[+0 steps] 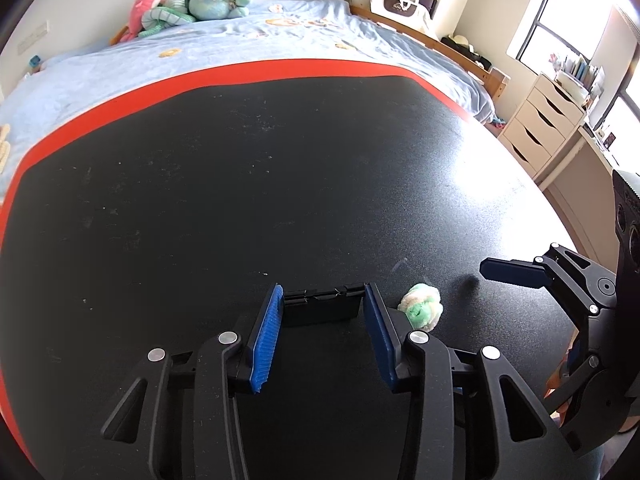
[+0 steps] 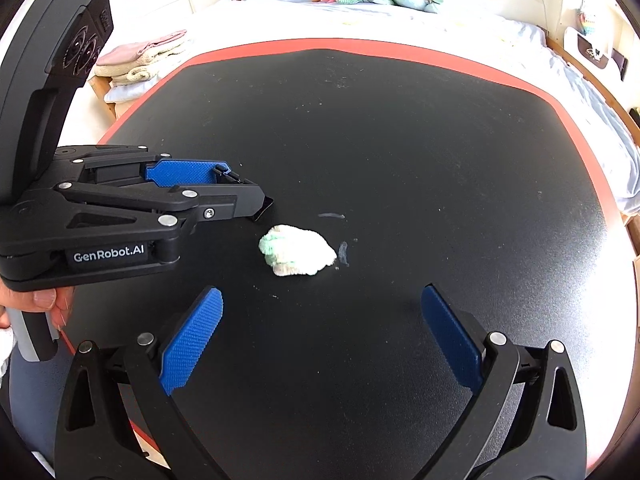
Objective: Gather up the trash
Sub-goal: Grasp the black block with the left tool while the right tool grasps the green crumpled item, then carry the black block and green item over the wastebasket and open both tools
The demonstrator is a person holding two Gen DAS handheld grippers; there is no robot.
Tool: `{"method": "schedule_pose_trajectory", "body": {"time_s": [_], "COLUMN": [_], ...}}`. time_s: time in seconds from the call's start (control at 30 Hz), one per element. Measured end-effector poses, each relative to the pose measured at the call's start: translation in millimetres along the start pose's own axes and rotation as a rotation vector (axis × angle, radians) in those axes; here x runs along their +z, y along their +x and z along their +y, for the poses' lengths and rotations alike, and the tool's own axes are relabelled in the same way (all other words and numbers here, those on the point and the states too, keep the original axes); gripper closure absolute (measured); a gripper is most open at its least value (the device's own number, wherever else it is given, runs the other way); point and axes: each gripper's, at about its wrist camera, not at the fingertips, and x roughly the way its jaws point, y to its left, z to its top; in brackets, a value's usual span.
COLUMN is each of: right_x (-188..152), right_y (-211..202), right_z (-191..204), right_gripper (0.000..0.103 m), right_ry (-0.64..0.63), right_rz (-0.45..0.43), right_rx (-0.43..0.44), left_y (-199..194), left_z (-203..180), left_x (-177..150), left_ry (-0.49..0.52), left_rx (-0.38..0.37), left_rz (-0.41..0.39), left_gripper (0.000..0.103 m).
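Black table (image 1: pixel 280 160) with a red border, set close against a bed (image 1: pixel 240 44) covered in pale blue. Plush toys (image 1: pixel 188 4) heaped at the far end of the bed by the wall. White drawer unit (image 1: pixel 544 120) under a bright window off to the right side. On the tabletop lies one piece of trash: a crumpled wad (image 2: pixel 298 250), white with mint-green patches, sitting on the near part of the table, a faint smear just beside it. Left gripper (image 1: pixel 322 304) is low over the table, its blue-padded fingers closed onto a small black flat object (image 1: pixel 322 306) that spans the gap between the pads; I cannot tell what that object is. The wad rests just outside this gripper's right finger, very close to it, possibly touching, not between the pads. From the right wrist view, the left gripper (image 2: pixel 262 206) comes in from the left with its tip near the wad's upper left edge, a narrow strip of bare table between them. A hand (image 2: pixel 48 304) shows at the left gripper's handle. Right gripper (image 2: pixel 320 320) is spread wide, blue pads well apart, nothing between them, held back on the near side of the wad with the wad ahead of the opening. Folded pink and cream cloths (image 2: pixel 140 60) stacked beyond the table's far left edge.
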Motion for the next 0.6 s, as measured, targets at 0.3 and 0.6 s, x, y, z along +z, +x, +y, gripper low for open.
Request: {"method": "schedule_pose_trajectory", "body": {"time_s": [0.3, 0.6], "right_x": [9.1, 16.6], "right_y": [7.7, 8.8], "right_z": [7.8, 10.7], "right_gripper": [0.028, 0.076], "right_ry": [-0.034, -0.017], "right_rz": [-0.031, -0.035], "right_rx": [-0.037, -0.015], "left_y": [-3.7, -7.9], "left_z": [9.0, 9.7], "left_x": [-0.8, -4.8], "left_ry": [-0.018, -0.015], "left_rx": [0.010, 0.002], "left_rz": [-0.007, -0.003], "left_gripper": [0.063, 0.063]}}
